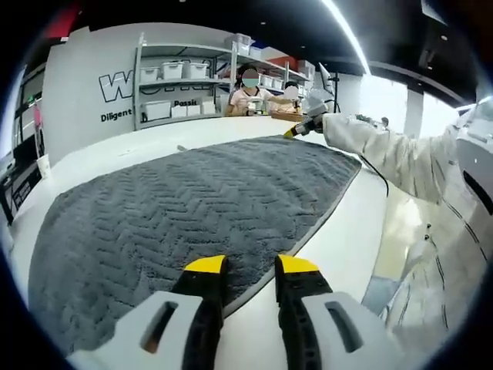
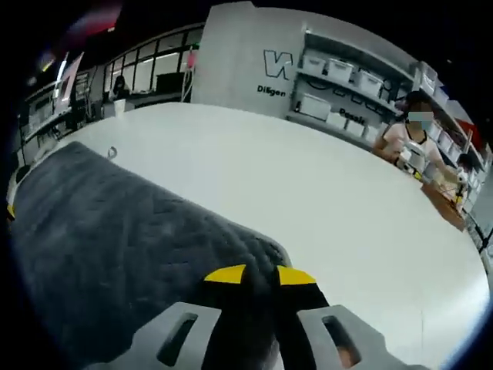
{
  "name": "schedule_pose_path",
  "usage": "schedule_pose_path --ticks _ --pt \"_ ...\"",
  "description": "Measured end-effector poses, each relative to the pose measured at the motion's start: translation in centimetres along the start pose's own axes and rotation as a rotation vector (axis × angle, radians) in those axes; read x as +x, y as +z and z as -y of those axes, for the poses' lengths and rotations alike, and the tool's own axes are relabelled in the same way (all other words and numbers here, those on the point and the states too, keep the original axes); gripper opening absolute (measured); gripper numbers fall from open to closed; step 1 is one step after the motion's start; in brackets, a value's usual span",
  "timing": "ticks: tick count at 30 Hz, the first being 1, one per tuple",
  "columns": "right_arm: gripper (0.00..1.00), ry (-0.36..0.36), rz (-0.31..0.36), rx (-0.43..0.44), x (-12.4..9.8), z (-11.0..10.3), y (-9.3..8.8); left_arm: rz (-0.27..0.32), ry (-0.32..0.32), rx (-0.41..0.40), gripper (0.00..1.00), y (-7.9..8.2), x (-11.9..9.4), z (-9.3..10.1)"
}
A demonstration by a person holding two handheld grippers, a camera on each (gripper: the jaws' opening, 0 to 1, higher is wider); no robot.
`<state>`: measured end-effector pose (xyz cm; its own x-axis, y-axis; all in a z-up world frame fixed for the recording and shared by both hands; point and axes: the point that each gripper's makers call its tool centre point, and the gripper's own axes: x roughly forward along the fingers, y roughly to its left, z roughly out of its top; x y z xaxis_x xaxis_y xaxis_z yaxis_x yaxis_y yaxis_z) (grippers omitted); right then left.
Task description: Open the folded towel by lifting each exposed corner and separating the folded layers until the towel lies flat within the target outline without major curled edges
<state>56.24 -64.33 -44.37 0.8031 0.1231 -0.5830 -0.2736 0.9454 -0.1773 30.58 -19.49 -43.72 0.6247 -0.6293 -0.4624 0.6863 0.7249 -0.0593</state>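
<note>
One grey towel (image 1: pixel 185 208) spread on the white tabletop (image 1: pixel 339 247); two tools. Left tool (image 1: pixel 252 270) jaws apart, at the towel's near edge, gripping nothing. Right tool (image 2: pixel 259 277) looks clenched on a towel corner (image 2: pixel 254 247), and also shows far across in the left gripper view. Risks: corner slipping out if pulled hard, edge curling back, towel dragged off the outline, which I can't make out. Two people at shelves behind.

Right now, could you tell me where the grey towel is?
The grey towel lies spread on the white table, its near edge at the left tool.
</note>
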Motion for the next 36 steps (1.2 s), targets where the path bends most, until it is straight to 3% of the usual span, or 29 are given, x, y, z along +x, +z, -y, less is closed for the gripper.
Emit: schedule_pose_path --ticks 13,30,36 --pt "0.06 -0.006 0.002 0.023 0.0 0.4 0.2 -0.002 -0.001 -0.012 0.24 0.0 0.0 0.1" --pt "0.06 -0.093 -0.034 -0.089 0.5 1.2 0.6 -0.004 -0.006 -0.005 0.25 0.0 0.0 0.2" --pt "0.15 -0.122 -0.033 -0.107 0.1 1.6 0.7 -0.01 -0.033 -0.013 0.28 0.0 0.0 0.5"
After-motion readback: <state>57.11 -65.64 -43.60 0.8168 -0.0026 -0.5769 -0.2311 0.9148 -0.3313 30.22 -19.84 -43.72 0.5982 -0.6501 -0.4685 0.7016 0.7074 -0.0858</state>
